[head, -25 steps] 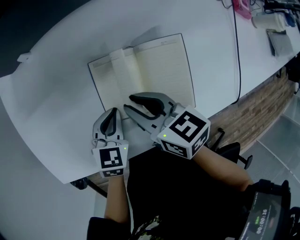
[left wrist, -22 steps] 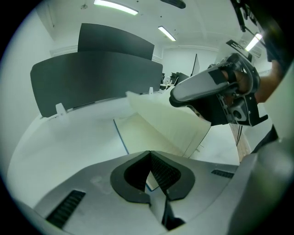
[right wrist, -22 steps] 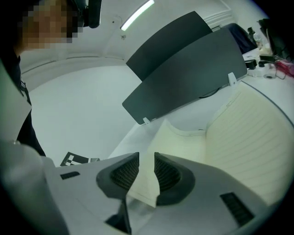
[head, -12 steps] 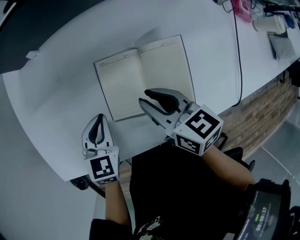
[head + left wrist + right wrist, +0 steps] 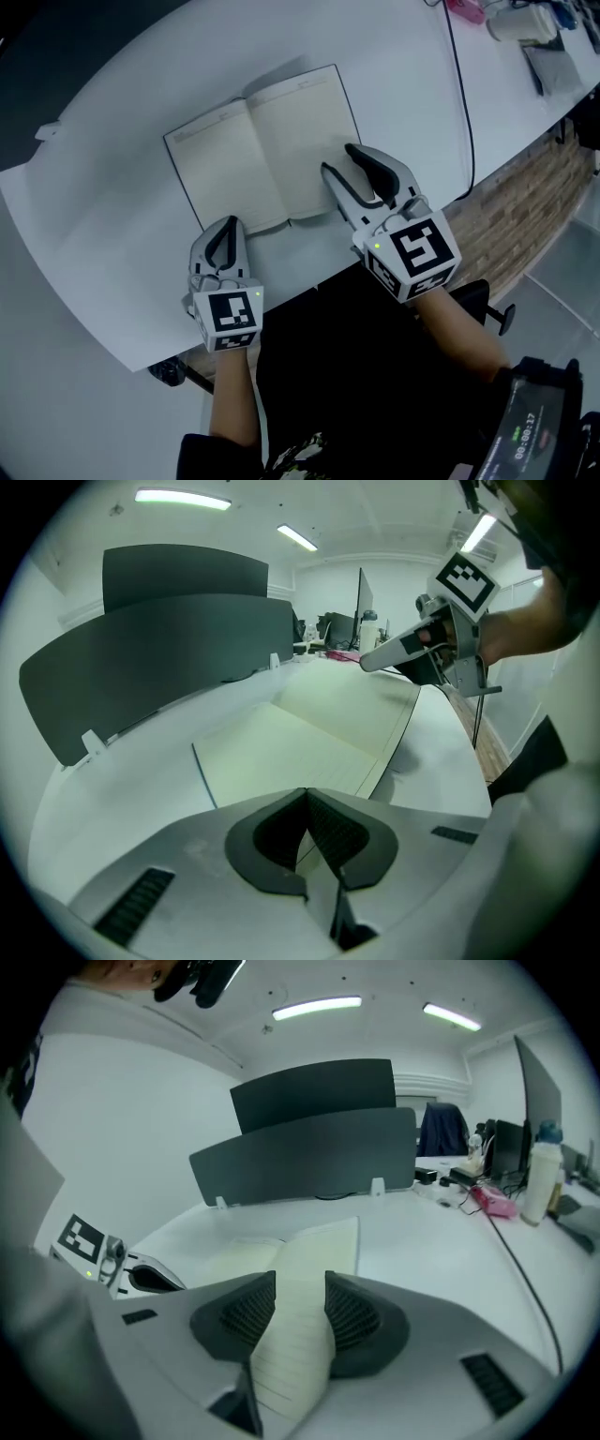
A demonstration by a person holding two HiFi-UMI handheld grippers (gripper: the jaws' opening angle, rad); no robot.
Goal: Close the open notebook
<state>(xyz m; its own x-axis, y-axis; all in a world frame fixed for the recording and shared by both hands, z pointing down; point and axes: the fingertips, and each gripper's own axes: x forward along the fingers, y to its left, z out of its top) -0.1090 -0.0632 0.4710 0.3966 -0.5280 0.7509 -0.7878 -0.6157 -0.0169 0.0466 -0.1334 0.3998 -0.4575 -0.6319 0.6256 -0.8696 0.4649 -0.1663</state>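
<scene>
Notebook [image 5: 262, 150] open, centre frame. Right gripper [image 5: 341, 161] jaws just been opening, page [image 5: 295, 1335] between them, seemingly loose. Left gripper [image 5: 225, 227] closed, empty, lower left.

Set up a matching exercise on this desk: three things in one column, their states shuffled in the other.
1. open cream-paged notebook
2. grey left gripper
3. grey right gripper

A. jaws apart, a lined page between them
B. lying open on the white table
C. jaws together, nothing held

Pairs: 1-B, 2-C, 3-A.
The right gripper's jaws have just been opening, with the page between them.
</scene>
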